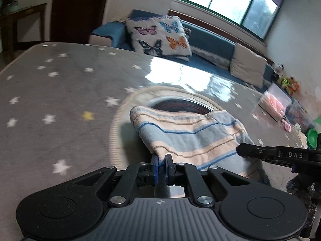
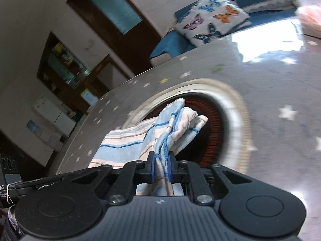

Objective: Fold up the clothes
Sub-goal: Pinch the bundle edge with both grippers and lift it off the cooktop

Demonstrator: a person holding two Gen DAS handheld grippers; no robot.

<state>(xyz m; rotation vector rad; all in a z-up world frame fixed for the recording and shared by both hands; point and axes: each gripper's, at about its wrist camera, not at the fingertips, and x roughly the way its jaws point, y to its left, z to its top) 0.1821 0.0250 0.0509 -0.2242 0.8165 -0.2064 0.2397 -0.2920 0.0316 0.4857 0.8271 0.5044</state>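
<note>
Striped towel [image 1: 192, 138] — pinched by both grippers, over star-print table [image 1: 60, 92]

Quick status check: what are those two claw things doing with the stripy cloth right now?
Left tool shut on blue-and-cream striped towel. Right tool shut on bunched edge. Towel lifted over grey star-patterned table. Nothing in the way.

Striped towel [image 1: 192, 138]: soft, napped terry cloth, matt, with stitched blue edging. Worktop [image 1: 60, 92]: grey star-printed cover, glossy, throwing back window glare. Left claw [image 1: 162, 161]: matt black plastic links, bright metal screw heads, blue rubbery pads; ribbed grey housing. Butterfly cushion [image 1: 158, 36]: fuzzy, plush cloth. Door [image 2: 112, 6]: dark wood, frosted pane.
</note>
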